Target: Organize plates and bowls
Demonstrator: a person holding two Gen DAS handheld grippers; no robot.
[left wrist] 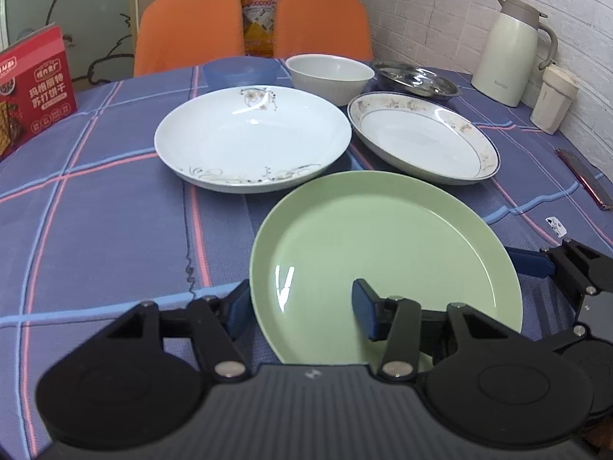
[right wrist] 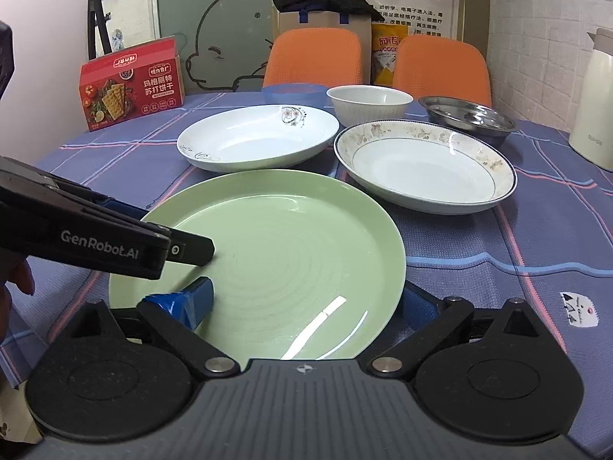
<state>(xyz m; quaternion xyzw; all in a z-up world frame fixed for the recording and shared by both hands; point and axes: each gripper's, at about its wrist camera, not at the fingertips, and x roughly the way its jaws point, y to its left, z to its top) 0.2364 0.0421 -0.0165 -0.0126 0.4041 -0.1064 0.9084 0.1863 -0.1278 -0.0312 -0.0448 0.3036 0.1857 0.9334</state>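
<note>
A: Where is the green plate [left wrist: 387, 264] sitting?

B: At the near edge of the tabletop [left wrist: 107, 222], on the blue checked cloth, in front of the other dishes. Both grippers straddle its rim.

A: Describe the left gripper [left wrist: 302, 314].

B: One blue pad is over the inside of the plate, the other just outside the rim on the left. The jaws stand spread with a wide gap, so it is released, not clamping.

A: And the right gripper [right wrist: 306, 303]?

B: Much the same: one blue pad lies on the plate's inner face, the other is beyond the rim on the right. Jaws apart, nothing pinched. In the right wrist view the left gripper's black body reaches in from the left over the plate.

A: What lies beyond it?

B: Just behind, a white plate with a flower print [left wrist: 253, 138], and to its right a white plate with a mottled patterned rim [left wrist: 421, 138]. Farther back stand a blue bowl [left wrist: 241, 71], a white ribbed bowl [left wrist: 329, 76] and a steel dish [left wrist: 417, 78].

A: Around the edges?

B: A red cracker box [right wrist: 130, 84] at the left, a cream thermos jug [left wrist: 509, 53] and a small cup [left wrist: 553, 99] by the brick wall at the right. Two orange chairs [left wrist: 189, 30] stand behind the tabletop.
</note>
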